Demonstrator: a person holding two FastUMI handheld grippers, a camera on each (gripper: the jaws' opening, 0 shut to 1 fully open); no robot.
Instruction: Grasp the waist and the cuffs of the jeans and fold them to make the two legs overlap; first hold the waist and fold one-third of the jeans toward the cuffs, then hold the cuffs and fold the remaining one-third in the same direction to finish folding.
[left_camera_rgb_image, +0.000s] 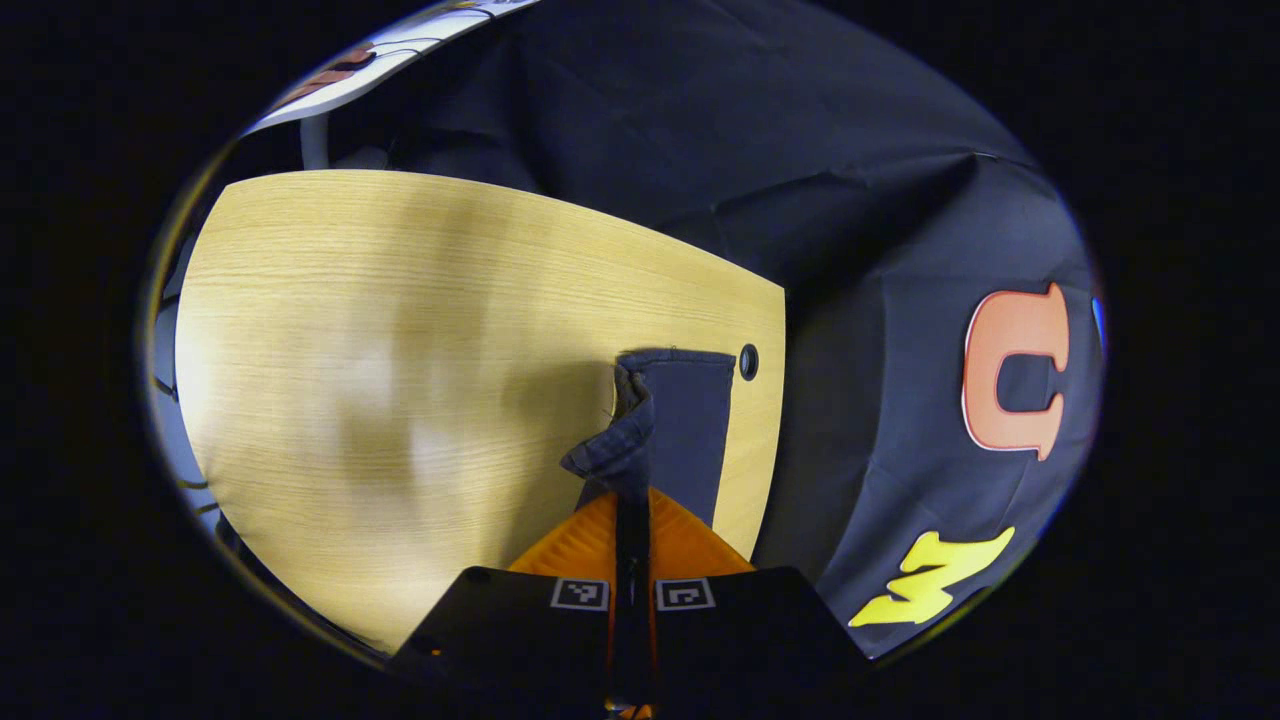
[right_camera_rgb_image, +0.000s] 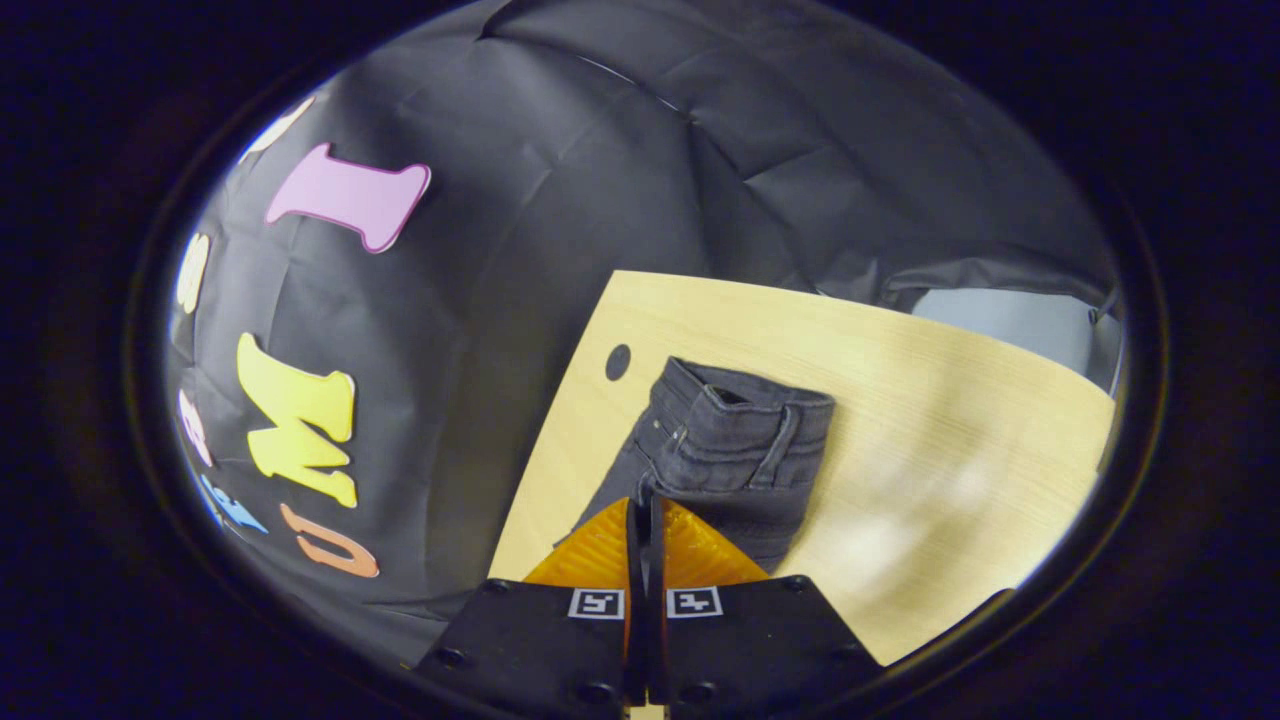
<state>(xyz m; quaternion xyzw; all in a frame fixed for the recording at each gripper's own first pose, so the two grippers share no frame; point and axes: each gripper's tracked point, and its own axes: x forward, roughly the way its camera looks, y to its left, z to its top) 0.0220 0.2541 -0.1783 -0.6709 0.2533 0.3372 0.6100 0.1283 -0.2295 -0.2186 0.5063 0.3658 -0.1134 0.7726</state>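
Dark jeans lie along the edge of a light wooden table (left_camera_rgb_image: 400, 330). In the left gripper view one leg end (left_camera_rgb_image: 690, 420) stretches away from me, and a lifted, bunched fold of the cuff (left_camera_rgb_image: 615, 450) runs between my fingers; my left gripper (left_camera_rgb_image: 632, 500) is shut on it. The right gripper view has the waist (right_camera_rgb_image: 740, 430), with waistband and belt loop, lying doubled on the table (right_camera_rgb_image: 950, 420). My right gripper (right_camera_rgb_image: 645, 508) is shut at the waist's near edge, with cloth pinched at its tips.
A round cable hole (left_camera_rgb_image: 748, 361) sits in the table by the jeans, the cable hole (right_camera_rgb_image: 617, 361) being close to the table edge. The booth's black cloth wall (left_camera_rgb_image: 880, 420) hangs just past that edge. Bare wood spreads to the other side of the jeans.
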